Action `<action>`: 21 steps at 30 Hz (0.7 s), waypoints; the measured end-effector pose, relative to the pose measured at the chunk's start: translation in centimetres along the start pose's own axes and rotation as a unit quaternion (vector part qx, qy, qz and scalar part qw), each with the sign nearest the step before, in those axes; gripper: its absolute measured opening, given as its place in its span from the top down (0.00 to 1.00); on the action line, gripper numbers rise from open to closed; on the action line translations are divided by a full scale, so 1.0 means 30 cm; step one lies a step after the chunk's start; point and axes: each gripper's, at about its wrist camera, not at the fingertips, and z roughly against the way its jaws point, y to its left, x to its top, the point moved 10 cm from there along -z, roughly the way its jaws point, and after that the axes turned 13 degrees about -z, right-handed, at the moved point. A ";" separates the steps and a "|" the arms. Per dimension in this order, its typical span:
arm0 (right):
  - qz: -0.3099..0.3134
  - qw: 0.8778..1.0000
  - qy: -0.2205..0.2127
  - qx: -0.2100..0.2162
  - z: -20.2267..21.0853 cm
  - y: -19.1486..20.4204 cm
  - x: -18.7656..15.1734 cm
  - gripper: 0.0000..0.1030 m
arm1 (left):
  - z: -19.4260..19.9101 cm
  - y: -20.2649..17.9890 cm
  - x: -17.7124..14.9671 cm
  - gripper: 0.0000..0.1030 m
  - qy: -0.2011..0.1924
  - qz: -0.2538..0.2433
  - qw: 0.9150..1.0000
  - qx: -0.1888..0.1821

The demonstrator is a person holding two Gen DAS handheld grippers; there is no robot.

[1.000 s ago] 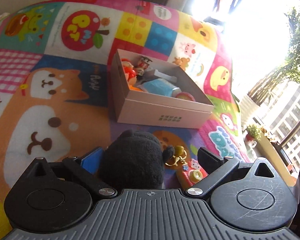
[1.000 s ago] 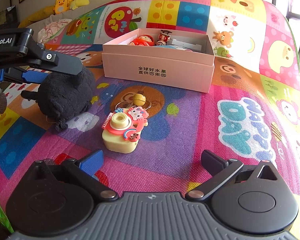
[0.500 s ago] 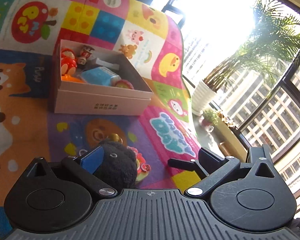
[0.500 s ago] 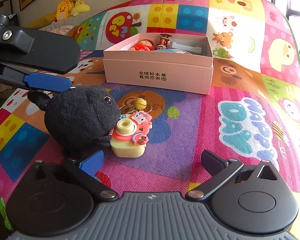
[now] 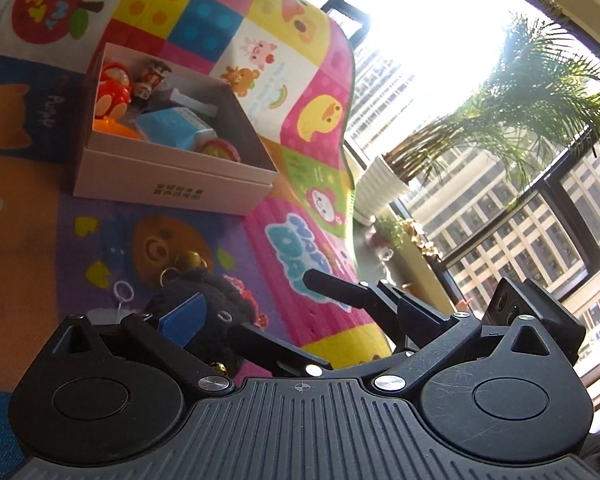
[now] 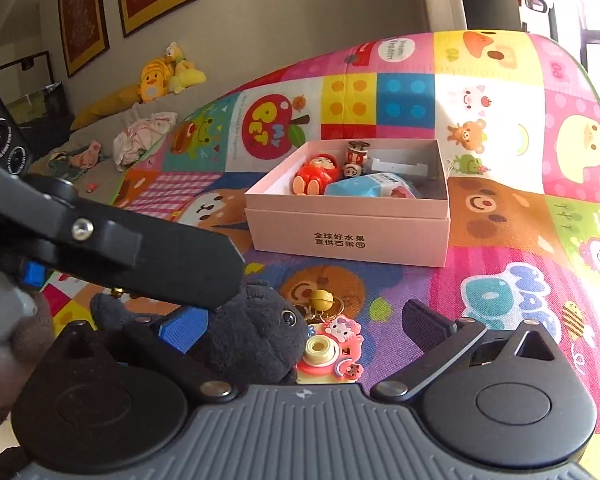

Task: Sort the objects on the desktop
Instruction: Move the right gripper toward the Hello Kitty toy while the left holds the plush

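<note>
The play mat [image 6: 500, 280] is spread under everything. The pink box [image 6: 348, 236], already holding 5 or so toys, is set well beyond the black plush toy [image 6: 252, 336]. The plush is gripped by the left gripper [image 5: 300, 312], just left of the wide-open right gripper [image 6: 300, 332].

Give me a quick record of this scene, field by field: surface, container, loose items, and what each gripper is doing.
surface: colourful cartoon play mat
container: open pink cardboard box, holding small toys
loose items: black plush toy; cream toy camera keychain beside it
left gripper: at the plush, grip unclear
right gripper: open, plush and camera between its fingers
</note>
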 end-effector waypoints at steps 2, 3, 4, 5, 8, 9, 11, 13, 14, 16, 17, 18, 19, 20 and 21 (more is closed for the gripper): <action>0.000 1.000 0.003 0.002 -0.014 0.003 -0.002 0.00 | 0.030 0.014 0.025 0.00 -0.019 -0.009 1.000 0.022; 0.006 1.000 0.001 -0.001 -0.010 0.001 -0.005 0.00 | 0.060 0.025 0.043 0.00 -0.037 -0.024 0.998 0.043; 0.013 1.000 -0.003 -0.003 -0.005 0.002 -0.006 0.00 | 0.090 0.037 0.058 0.00 -0.054 -0.049 0.995 0.074; 0.021 1.000 -0.006 -0.005 0.002 0.002 -0.010 0.00 | 0.123 0.048 0.071 0.00 -0.069 -0.089 0.987 0.119; 0.032 0.999 -0.009 -0.007 0.023 -0.009 -0.022 0.00 | 0.164 0.050 0.038 0.00 -0.056 -0.222 0.951 0.210; 0.032 0.999 -0.009 -0.007 0.030 -0.014 -0.025 0.00 | 0.159 0.044 -0.001 0.00 -0.033 -0.259 0.941 0.214; 0.030 0.999 -0.007 -0.006 0.038 -0.025 -0.030 0.00 | 0.137 0.039 -0.083 0.00 0.006 -0.292 0.935 0.201; 0.028 1.000 -0.005 -0.008 0.044 -0.037 -0.036 0.00 | 0.099 0.043 -0.155 0.00 0.040 -0.298 0.935 0.190; 0.029 0.999 -0.004 -0.012 0.044 -0.041 -0.038 0.00 | 0.080 0.043 -0.180 0.00 0.047 -0.299 0.934 0.188; 0.033 0.999 0.002 -0.026 0.037 -0.057 -0.045 0.00 | 0.033 0.028 -0.208 0.00 0.051 -0.302 0.934 0.182; 0.034 0.999 0.007 -0.033 0.033 -0.065 -0.052 0.00 | 0.011 0.017 -0.211 0.00 0.046 -0.305 0.934 0.179; 0.034 0.999 0.010 -0.042 0.031 -0.075 -0.056 0.00 | -0.009 0.006 -0.210 0.00 0.040 -0.310 0.932 0.181; 0.033 0.998 0.010 -0.047 0.033 -0.084 -0.057 0.00 | -0.028 -0.003 -0.204 0.00 0.035 -0.315 0.930 0.187; 0.030 0.998 0.008 -0.049 0.038 -0.092 -0.056 0.00 | -0.042 -0.008 -0.194 0.00 0.029 -0.319 0.927 0.193; 0.025 0.998 0.004 -0.050 0.051 -0.104 -0.051 0.00 | -0.050 -0.011 -0.184 0.03 0.022 -0.322 0.925 0.199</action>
